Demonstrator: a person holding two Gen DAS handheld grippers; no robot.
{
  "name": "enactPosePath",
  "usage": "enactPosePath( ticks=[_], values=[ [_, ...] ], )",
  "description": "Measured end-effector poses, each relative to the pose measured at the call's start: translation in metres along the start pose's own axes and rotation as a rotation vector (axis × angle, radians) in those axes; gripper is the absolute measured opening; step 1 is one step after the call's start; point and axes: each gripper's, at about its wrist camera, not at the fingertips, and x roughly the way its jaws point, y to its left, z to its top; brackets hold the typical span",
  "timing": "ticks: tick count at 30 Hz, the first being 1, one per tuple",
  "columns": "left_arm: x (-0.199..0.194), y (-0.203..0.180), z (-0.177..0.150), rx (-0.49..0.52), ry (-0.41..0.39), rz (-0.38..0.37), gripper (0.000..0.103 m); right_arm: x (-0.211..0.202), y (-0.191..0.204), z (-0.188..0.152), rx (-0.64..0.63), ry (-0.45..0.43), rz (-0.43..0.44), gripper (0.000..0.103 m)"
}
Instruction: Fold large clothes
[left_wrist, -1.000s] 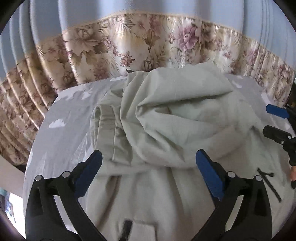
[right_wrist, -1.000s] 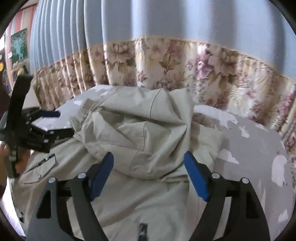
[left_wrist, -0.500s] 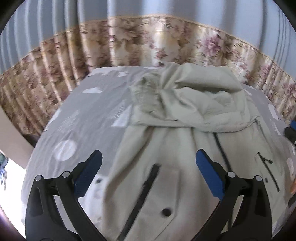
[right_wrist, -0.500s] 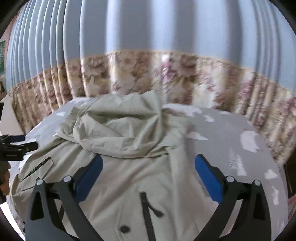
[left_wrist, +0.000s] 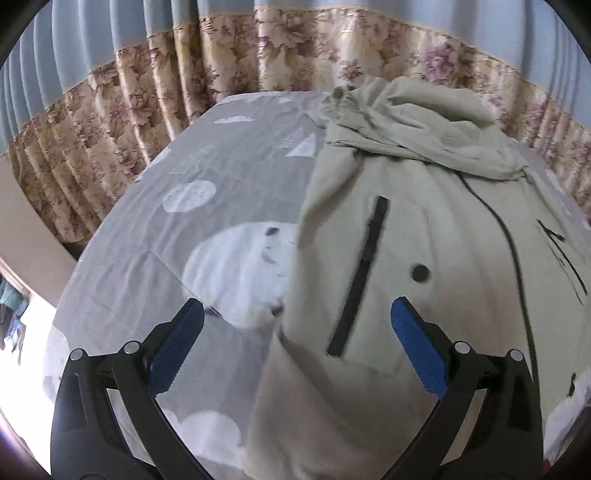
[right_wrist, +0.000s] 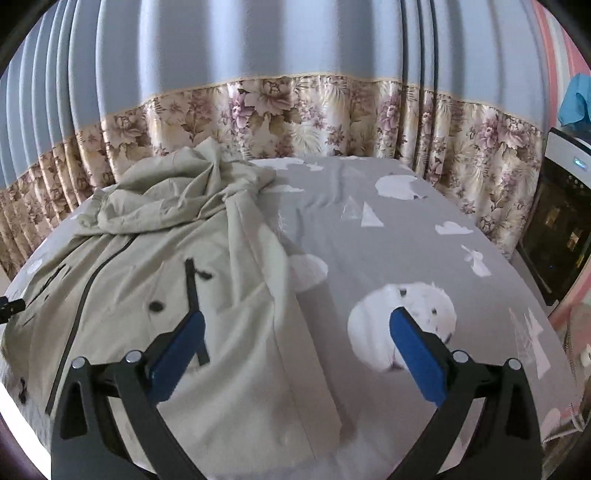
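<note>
Khaki cotton, soft and floppy by the look of it — that's the coat (left_wrist: 424, 229) spread on the grey printed bedsheet (left_wrist: 207, 229), and it will sag and slide wherever it isn't held. Starting at the left: the left claw (left_wrist: 295, 343) hangs wide open, nothing between its blue pads, and the coat's left side edge runs right up through the gap, sheet under the left pad, cloth under the right. Ahead of that claw lie a black pocket zip (left_wrist: 364, 273) and a black snap (left_wrist: 420, 273). My guess is that edge is the place to pinch, low down near the hem, since a bite in the middle of the panel would only bunch it.

Across to the right: the right claw (right_wrist: 295, 347) has just been opening and now stands at full spread, empty too. The coat's right edge passes between its fingers, bedsheet beyond.

Long axis runs away from both claws toward the floral curtain (right_wrist: 295, 114), hem nearest, crumpled sleeves and hood (right_wrist: 173, 195) heaped at the far end. That heap looks bulky and may need flattening.
</note>
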Motion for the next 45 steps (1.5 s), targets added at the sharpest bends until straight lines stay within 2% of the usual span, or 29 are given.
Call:
enactPosePath(
  ticks=[2, 4, 7, 8, 9, 11, 12, 13, 15, 17, 18, 20, 21, 25, 29, 31, 35, 38, 41, 45],
  values=[
    [-0.003, -0.005, -0.005, -0.004, 0.006, -0.059, 0.1, -0.001, 0.001, -0.009, -0.006, 0.026, 0.051, 0.1],
    [-0.001, -0.01, -0.009, -0.012, 0.031, -0.097, 0.1, 0.004, 0.007, -0.015, -0.031, 0.068, 0.042, 0.1],
    [0.002, -0.016, -0.017, -0.006, 0.065, -0.091, 0.098, 0.007, 0.01, -0.025, -0.059, 0.096, 0.0, 0.1],
    [0.003, -0.018, -0.02, 0.002, 0.072, -0.08, 0.095, 0.008, 0.007, -0.029, -0.051, 0.109, -0.004, 0.1],
    [0.004, -0.018, -0.023, 0.007, 0.082, -0.082, 0.087, 0.009, 0.003, -0.032, -0.037, 0.126, 0.002, 0.099],
    [0.005, -0.016, -0.024, -0.007, 0.096, -0.104, 0.08, 0.012, -0.003, -0.039, -0.024, 0.172, 0.013, 0.084],
    [0.005, -0.017, -0.024, -0.006, 0.094, -0.104, 0.076, 0.015, -0.005, -0.043, -0.024, 0.197, 0.024, 0.067],
    [0.005, -0.019, -0.024, 0.002, 0.097, -0.101, 0.074, 0.017, -0.006, -0.046, -0.025, 0.222, 0.058, 0.058],
    [0.003, -0.025, -0.022, 0.037, 0.098, -0.096, 0.056, 0.016, 0.0, -0.048, -0.063, 0.228, 0.048, 0.053],
    [0.001, -0.028, -0.02, 0.068, 0.095, -0.105, 0.041, 0.015, 0.004, -0.046, -0.084, 0.232, 0.079, 0.025],
    [0.001, -0.028, -0.018, 0.08, 0.099, -0.12, 0.033, 0.014, 0.004, -0.044, -0.067, 0.236, 0.13, 0.013],
    [0.0, -0.027, -0.012, 0.08, 0.116, -0.174, 0.021, 0.011, 0.006, -0.036, -0.061, 0.219, 0.163, 0.011],
    [-0.002, -0.025, -0.008, 0.069, 0.121, -0.2, 0.02, 0.009, 0.007, -0.03, -0.061, 0.206, 0.183, 0.011],
    [-0.014, -0.02, 0.023, 0.023, 0.098, -0.296, 0.019, 0.002, 0.005, 0.007, -0.006, 0.139, 0.306, 0.011],
    [-0.022, -0.026, 0.062, 0.021, 0.031, -0.323, 0.019, 0.013, 0.006, 0.053, 0.017, 0.055, 0.36, 0.011],
    [-0.023, -0.031, 0.084, 0.033, -0.009, -0.309, 0.019, 0.023, 0.01, 0.08, 0.015, 0.004, 0.345, 0.01],
    [-0.011, -0.033, 0.139, 0.018, -0.067, -0.262, 0.019, 0.054, 0.01, 0.13, 0.026, -0.041, 0.313, 0.01],
    [0.011, -0.042, 0.177, 0.025, -0.087, -0.189, 0.02, 0.08, 0.016, 0.17, 0.017, -0.075, 0.29, 0.01],
    [0.045, -0.051, 0.209, 0.034, -0.068, -0.14, 0.021, 0.115, 0.029, 0.21, 0.004, -0.071, 0.266, 0.01],
    [0.096, -0.066, 0.24, 0.07, -0.025, -0.06, 0.022, 0.168, 0.06, 0.243, -0.122, -0.04, 0.156, 0.01]
  ],
)
